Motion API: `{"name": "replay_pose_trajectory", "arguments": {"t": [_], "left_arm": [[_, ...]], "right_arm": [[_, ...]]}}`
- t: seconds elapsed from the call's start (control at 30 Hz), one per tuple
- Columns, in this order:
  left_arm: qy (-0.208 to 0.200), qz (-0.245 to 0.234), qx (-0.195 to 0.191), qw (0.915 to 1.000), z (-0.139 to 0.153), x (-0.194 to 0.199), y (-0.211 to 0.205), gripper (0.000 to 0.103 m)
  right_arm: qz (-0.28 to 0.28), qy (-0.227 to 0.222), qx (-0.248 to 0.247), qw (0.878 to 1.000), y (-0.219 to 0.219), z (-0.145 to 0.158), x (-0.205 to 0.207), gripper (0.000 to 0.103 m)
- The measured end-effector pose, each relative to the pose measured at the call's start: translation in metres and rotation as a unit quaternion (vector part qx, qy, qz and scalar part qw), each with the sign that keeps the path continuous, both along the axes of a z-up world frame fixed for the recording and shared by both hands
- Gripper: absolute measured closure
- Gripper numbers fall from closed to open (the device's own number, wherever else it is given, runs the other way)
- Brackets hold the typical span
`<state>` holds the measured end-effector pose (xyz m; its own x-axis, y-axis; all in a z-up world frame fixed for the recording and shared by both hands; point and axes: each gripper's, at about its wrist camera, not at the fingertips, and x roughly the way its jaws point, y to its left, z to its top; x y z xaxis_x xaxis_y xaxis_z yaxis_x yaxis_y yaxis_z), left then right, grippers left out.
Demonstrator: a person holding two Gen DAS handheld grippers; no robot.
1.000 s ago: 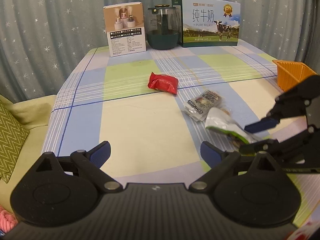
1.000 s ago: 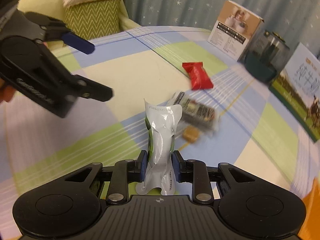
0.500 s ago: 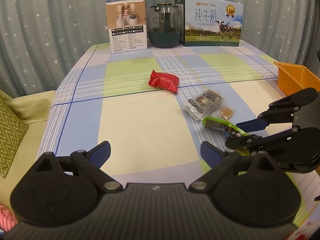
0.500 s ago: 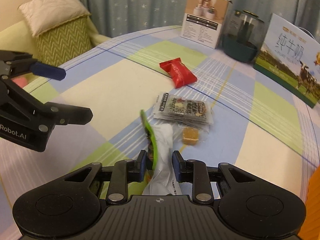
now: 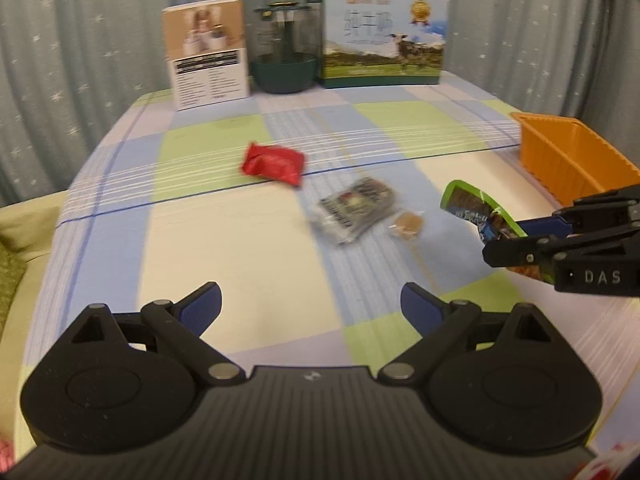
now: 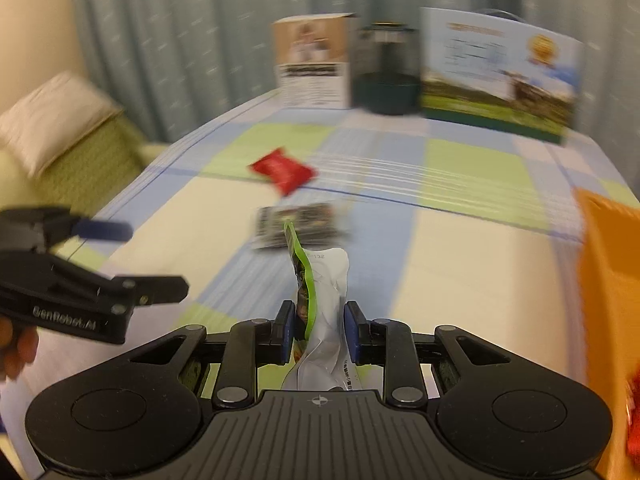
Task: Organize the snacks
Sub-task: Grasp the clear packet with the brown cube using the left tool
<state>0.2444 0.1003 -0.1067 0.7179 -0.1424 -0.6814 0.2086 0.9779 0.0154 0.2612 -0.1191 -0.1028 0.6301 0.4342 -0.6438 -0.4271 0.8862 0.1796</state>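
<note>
My right gripper [image 6: 318, 330] is shut on a green and white snack packet [image 6: 320, 280] and holds it above the table; the gripper [image 5: 520, 236] and packet [image 5: 476, 208] also show in the left wrist view, near the orange basket [image 5: 568, 160]. My left gripper [image 5: 310, 306] is open and empty over the table's near side; it also shows in the right wrist view [image 6: 124, 248]. On the checked cloth lie a red packet [image 5: 274, 164], a dark clear-wrapped packet [image 5: 356, 208] and a small brown candy [image 5: 408, 224].
At the table's back stand a white and tan box [image 5: 206, 52], a dark green jar [image 5: 284, 56] and a milk carton box [image 5: 380, 40]. A sofa with cushions [image 6: 60, 128] lies left of the table. Curtains hang behind.
My right gripper has lifted the green and white packet and carried it right, toward the orange basket. My left gripper stays open in about the same place.
</note>
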Motion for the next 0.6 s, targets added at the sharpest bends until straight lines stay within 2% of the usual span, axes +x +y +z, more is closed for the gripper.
{"name": "replay_pose_trajectory", "arguments": {"t": [0.17, 0.3, 0.6], "left_arm": [[0.004, -0.049, -0.012, 0.9987, -0.009, 0.02, -0.027, 0.017], [0.009, -0.082, -0.009, 0.9966, -0.017, 0.036, -0.047, 0.035], [0.002, -0.117, 0.006, 0.9931, -0.033, 0.065, -0.074, 0.044]], "right_arm": [[-0.036, 0.006, 0.008, 0.999, -0.021, -0.005, -0.002, 0.076], [-0.049, 0.01, 0.014, 0.999, -0.031, -0.009, 0.001, 0.076], [-0.069, 0.013, 0.033, 0.997, -0.04, -0.011, 0.007, 0.076]]}}
